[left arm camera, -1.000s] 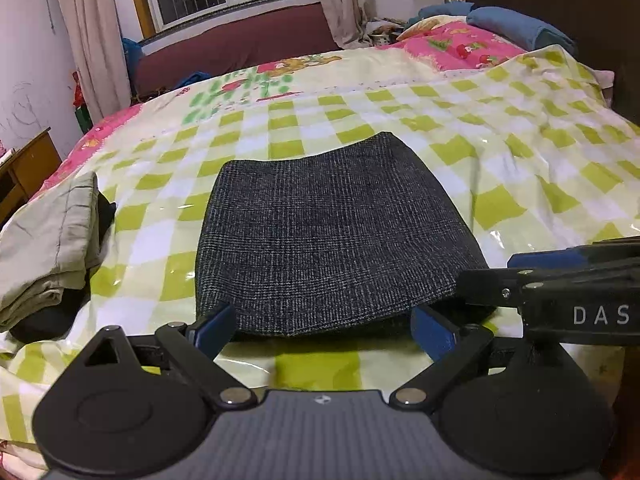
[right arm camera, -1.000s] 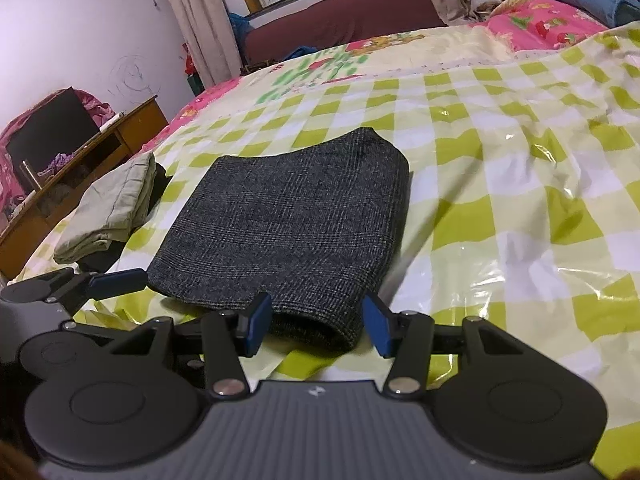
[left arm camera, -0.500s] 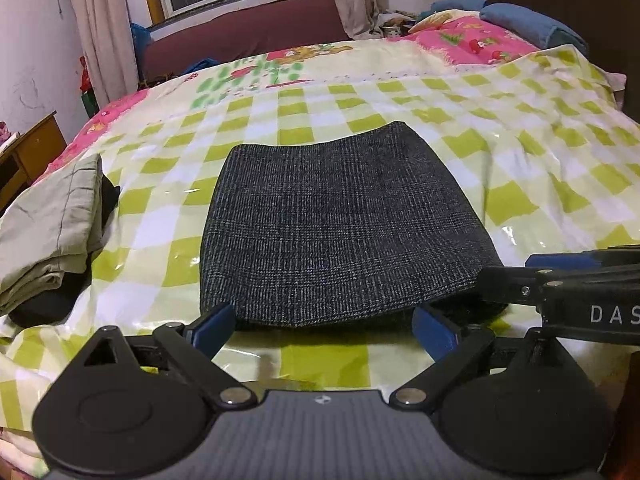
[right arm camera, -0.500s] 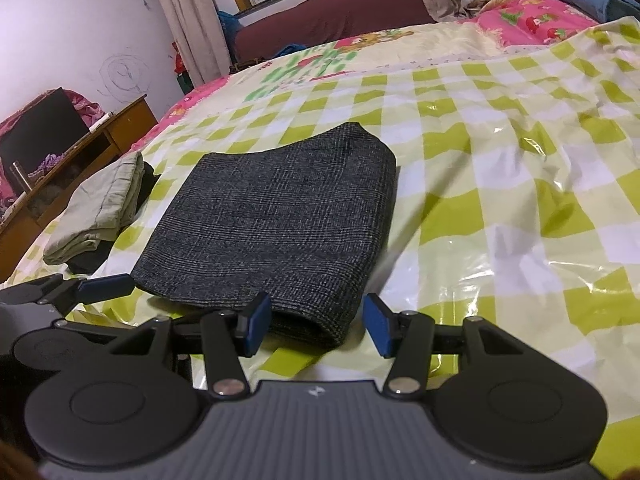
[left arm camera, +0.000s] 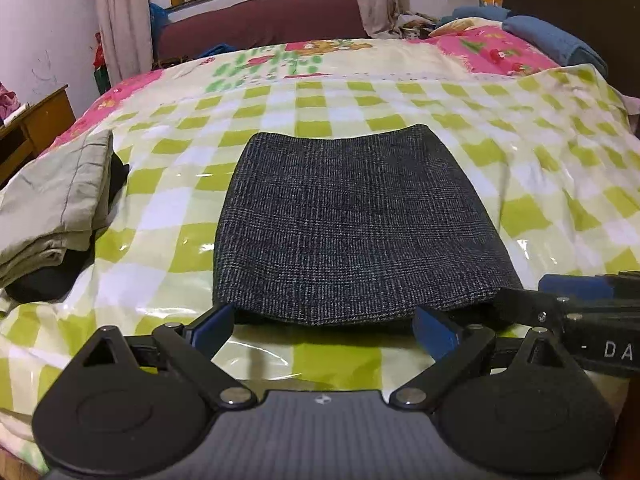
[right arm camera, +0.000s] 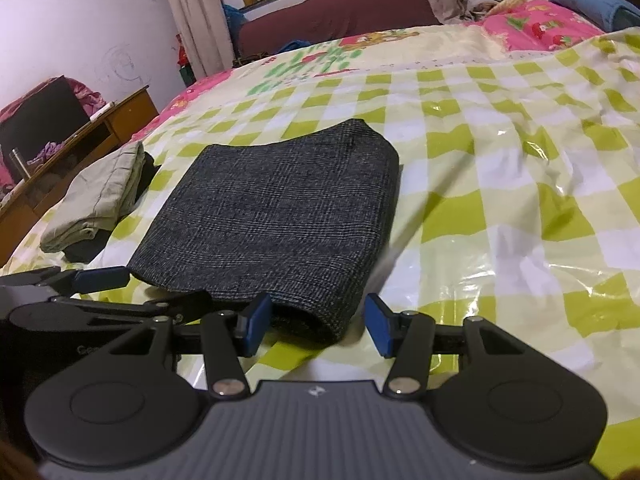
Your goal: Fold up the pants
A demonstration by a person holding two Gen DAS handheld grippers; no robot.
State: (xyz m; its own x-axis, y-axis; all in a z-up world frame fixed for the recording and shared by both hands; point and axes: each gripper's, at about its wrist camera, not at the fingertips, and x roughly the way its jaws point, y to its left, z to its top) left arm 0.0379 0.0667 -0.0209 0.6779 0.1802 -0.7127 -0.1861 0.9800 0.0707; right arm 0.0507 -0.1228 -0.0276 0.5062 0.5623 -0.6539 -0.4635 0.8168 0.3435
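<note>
Both grippers' fingers stay wide apart, holding nothing, at the folded pants' unmoved near edge.

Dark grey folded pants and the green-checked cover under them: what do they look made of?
The dark grey folded pants look like a thick woven, wool-like cloth: matte, with a fine pale check in the weave. The green-and-white checked cover looks like thin plastic sheet: glossy, with bright glare spots and crinkles. Neither can be told for sure by sight alone.
</note>
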